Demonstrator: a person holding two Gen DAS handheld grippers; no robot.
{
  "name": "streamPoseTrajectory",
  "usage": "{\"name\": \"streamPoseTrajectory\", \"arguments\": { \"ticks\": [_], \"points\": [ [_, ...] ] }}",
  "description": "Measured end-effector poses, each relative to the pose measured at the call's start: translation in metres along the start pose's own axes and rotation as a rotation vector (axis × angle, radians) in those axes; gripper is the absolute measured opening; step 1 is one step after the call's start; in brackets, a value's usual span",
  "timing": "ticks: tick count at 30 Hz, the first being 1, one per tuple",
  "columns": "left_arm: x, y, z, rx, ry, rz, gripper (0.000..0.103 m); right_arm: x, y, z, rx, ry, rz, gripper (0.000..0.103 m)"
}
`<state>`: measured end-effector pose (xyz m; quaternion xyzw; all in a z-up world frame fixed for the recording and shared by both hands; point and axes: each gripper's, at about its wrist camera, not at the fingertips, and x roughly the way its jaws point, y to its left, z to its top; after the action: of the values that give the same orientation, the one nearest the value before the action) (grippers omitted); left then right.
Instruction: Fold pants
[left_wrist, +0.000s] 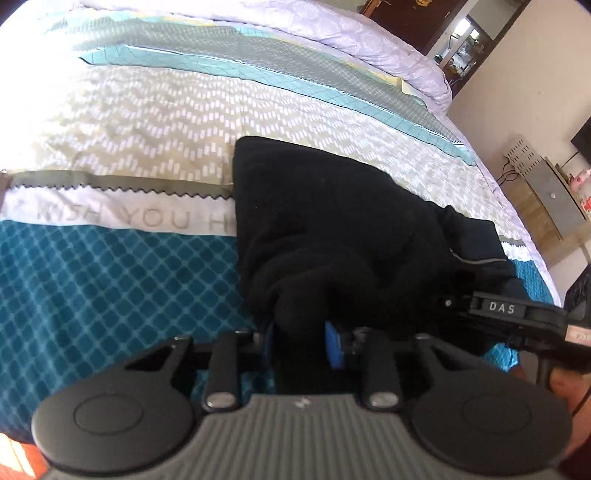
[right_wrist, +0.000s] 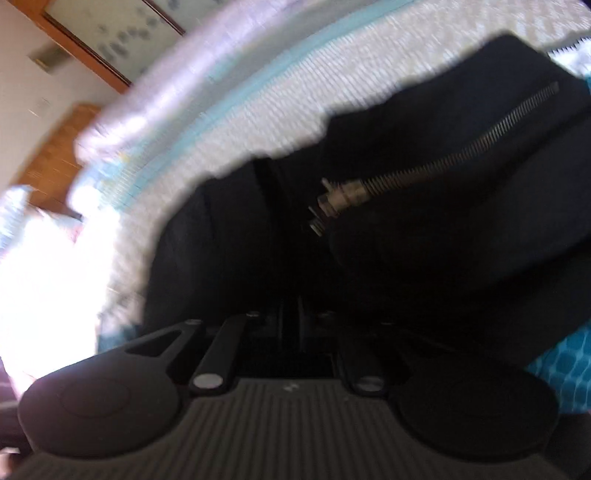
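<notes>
Black pants (left_wrist: 332, 221) x1 on bedspread (left_wrist: 110, 277), L tongs (left_wrist: 306, 339) + R tongs (right_wrist: 291, 317) both clamping fabric.

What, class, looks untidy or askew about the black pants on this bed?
The pants lie bunched on the patterned bedspread, not flat: cloth humps up where the left gripper pinches it. In the right wrist view the right gripper is buried in dark folds and the zipper runs slantwise. Nothing looks torn.

A bed (left_wrist: 129, 122) carries all; its patterned cover (left_wrist: 110, 280) shows teal, white and grey bands; black pants (left_wrist: 332, 221) lie bunched on it; a pale quilt (left_wrist: 351, 33) lies at the far edge
</notes>
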<state>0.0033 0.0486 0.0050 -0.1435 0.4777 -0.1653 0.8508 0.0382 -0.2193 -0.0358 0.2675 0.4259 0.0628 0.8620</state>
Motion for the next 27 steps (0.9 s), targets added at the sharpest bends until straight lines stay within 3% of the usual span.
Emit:
{"name": "streamPoseTrajectory", "arguments": {
  "ticks": [3,4,5,7,8,10,12,16,17,18,22,24,27],
  "points": [
    [-0.009,0.006,-0.006,-0.008,0.006,-0.02,0.031,-0.008,0.003,0.004,-0.011,0.008,-0.004,0.009],
    [-0.014,0.008,-0.006,-0.01,0.001,-0.026,0.033,-0.015,0.004,0.004,-0.013,-0.006,0.007,0.015],
    [-0.019,0.01,-0.008,-0.014,-0.006,-0.034,0.033,-0.024,0.005,0.005,-0.023,-0.03,0.03,0.016],
    [-0.024,0.013,-0.008,-0.031,-0.015,-0.031,0.045,-0.044,0.007,0.009,-0.039,-0.1,0.075,0.019],
    [-0.026,0.012,-0.005,-0.04,-0.023,-0.026,0.048,-0.05,0.008,0.014,-0.04,-0.134,0.086,0.024],
    [-0.03,0.013,-0.003,-0.058,-0.04,-0.047,0.051,-0.053,0.009,0.027,-0.045,-0.191,0.095,0.056],
    [-0.03,0.013,0.0,-0.1,-0.04,-0.083,0.063,-0.044,0.008,0.043,-0.027,-0.2,0.095,0.059],
    [-0.012,0.011,0.005,-0.15,0.004,-0.081,0.059,0.001,-0.001,0.064,0.091,-0.091,0.139,0.055],
    [-0.007,0.009,0.004,-0.155,0.027,-0.06,0.048,0.013,-0.001,0.062,0.122,-0.034,0.153,0.045],
    [-0.003,0.008,0.002,-0.15,0.043,-0.054,0.029,0.02,0.004,0.057,0.12,0.013,0.144,0.012],
    [-0.004,-0.009,-0.007,0.01,0.023,0.031,0.023,-0.003,0.026,0.039,-0.092,-0.079,-0.006,0.009],
    [-0.002,-0.015,-0.01,0.052,0.022,0.056,0.024,0.006,0.007,0.036,-0.085,-0.041,-0.045,0.009],
    [-0.004,-0.02,-0.01,0.076,0.03,0.08,0.03,0.013,-0.013,0.036,-0.013,-0.033,-0.003,0.009]
  ]
}}
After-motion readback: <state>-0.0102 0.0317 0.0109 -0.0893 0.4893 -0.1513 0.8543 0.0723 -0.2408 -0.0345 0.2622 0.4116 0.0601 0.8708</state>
